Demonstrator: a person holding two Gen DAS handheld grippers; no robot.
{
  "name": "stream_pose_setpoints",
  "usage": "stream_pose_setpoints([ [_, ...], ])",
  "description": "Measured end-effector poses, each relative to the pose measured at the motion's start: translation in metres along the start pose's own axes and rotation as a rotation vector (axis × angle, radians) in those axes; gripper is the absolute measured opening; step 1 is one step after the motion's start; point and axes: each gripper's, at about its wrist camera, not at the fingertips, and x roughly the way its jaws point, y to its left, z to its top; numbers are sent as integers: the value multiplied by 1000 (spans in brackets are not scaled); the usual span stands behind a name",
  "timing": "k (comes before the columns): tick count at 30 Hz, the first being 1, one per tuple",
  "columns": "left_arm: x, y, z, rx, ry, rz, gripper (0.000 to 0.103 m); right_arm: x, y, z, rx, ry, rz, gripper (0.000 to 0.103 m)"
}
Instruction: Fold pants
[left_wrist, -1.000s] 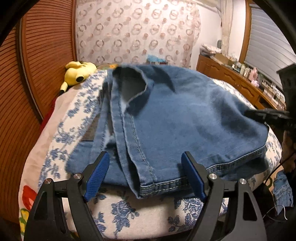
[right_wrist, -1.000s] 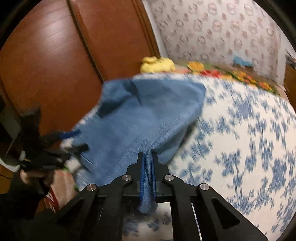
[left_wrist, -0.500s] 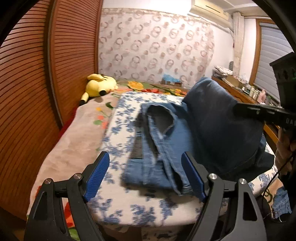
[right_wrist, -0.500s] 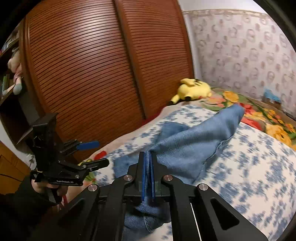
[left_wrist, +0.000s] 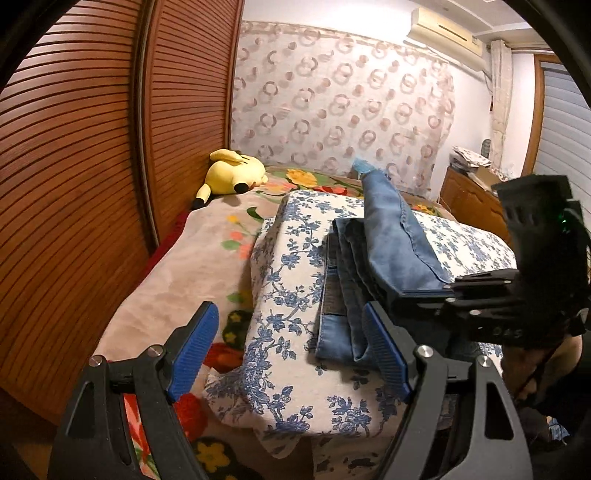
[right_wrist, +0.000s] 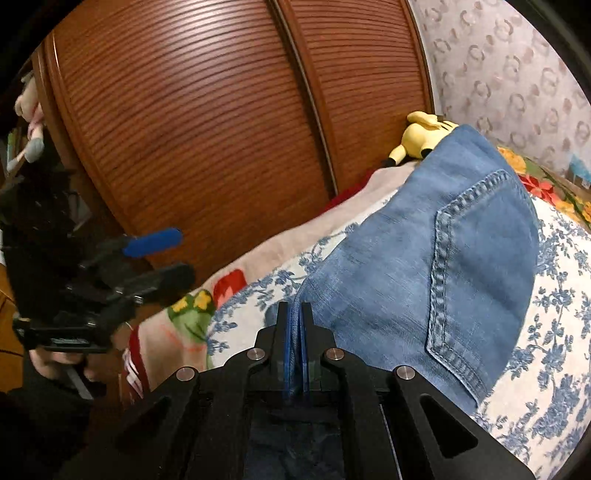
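Note:
Blue denim pants (left_wrist: 391, 236) lie partly folded on a white quilt with blue flowers (left_wrist: 288, 280). My right gripper (right_wrist: 295, 325) is shut on an edge of the denim, and the upper layer with its back pocket (right_wrist: 472, 258) stretches away from the jaws over the lower layers. In the left wrist view the right gripper (left_wrist: 397, 293) comes in from the right, low over the pants. My left gripper (left_wrist: 291, 350) stands open with nothing between its blue pads, off the near left corner of the pants. It also shows in the right wrist view as the left gripper (right_wrist: 166, 256).
Slatted wooden wardrobe doors (left_wrist: 92, 166) run along the left of the bed. A yellow plush toy (left_wrist: 232, 175) lies at the far end on a flowered blanket (left_wrist: 192, 266). A wooden dresser (left_wrist: 469, 195) with clutter stands at the far right. A patterned curtain hangs behind.
The right gripper has carried the denim layer over the folded stack and down toward the near side. The left gripper has drawn back and to the left, still open.

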Motion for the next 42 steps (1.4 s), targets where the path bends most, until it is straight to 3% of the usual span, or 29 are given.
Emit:
stream_pose_setpoints([
  [6,3,-7,2,21,4,-9,81,-9,-9,11,5,-37,-2,7],
  [9,1,-13,4,29,-4,-23,81,-21,-4,19,0,-55,-32,21],
  [11,3,-18,8,35,-5,-36,81,-34,2,21,-1,-89,-73,42],
  [14,4,-29,12,49,-6,-62,81,-53,-10,23,20,-121,-109,53],
  [20,13,-56,16,80,20,-124,81,-64,-51,26,51,-102,-236,55],
  [24,32,-69,13,94,67,-126,81,-55,-72,29,74,-69,-294,55],
  [30,55,-62,-4,93,153,-78,81,-34,-83,48,107,-41,-275,55],
  [36,61,-53,-16,58,172,-89,81,3,-100,61,113,22,-267,56],
  [42,61,-56,-18,31,173,-159,59,18,-114,61,140,61,-219,61],
])
